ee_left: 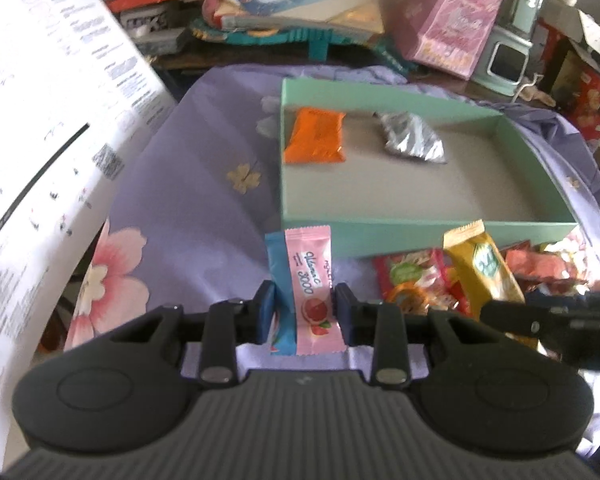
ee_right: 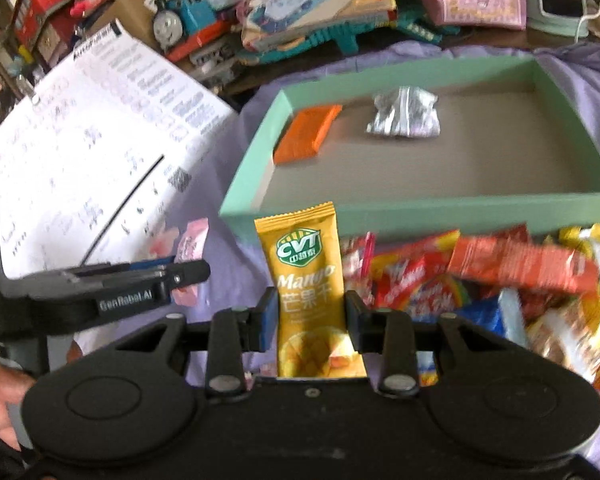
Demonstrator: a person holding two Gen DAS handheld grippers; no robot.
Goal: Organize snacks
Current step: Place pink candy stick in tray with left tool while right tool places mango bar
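Note:
My left gripper (ee_left: 303,304) is shut on a pink sachet (ee_left: 314,280) with a blue sachet (ee_left: 278,268) pressed behind it, held above the purple cloth (ee_left: 204,216). In the right wrist view my right gripper (ee_right: 311,312) is shut on a yellow mango packet (ee_right: 308,272), upright between the pads. A mint green tray (ee_left: 420,232) (ee_right: 420,204) lies ahead, holding an orange packet (ee_left: 315,136) (ee_right: 304,134) and a silver foil packet (ee_left: 414,140) (ee_right: 404,114). A heap of loose snacks (ee_right: 500,280) (ee_left: 420,280) lies in front of the tray. The left gripper (ee_right: 188,270) shows at the left of the right view.
A large white printed sheet (ee_left: 40,140) (ee_right: 92,152) covers the left side. Behind the tray stand a toy train (ee_right: 184,20), stacked books (ee_right: 316,4), a pink box (ee_left: 456,20) and a pale green appliance (ee_left: 516,40). A hand (ee_right: 0,404) shows at the lower left.

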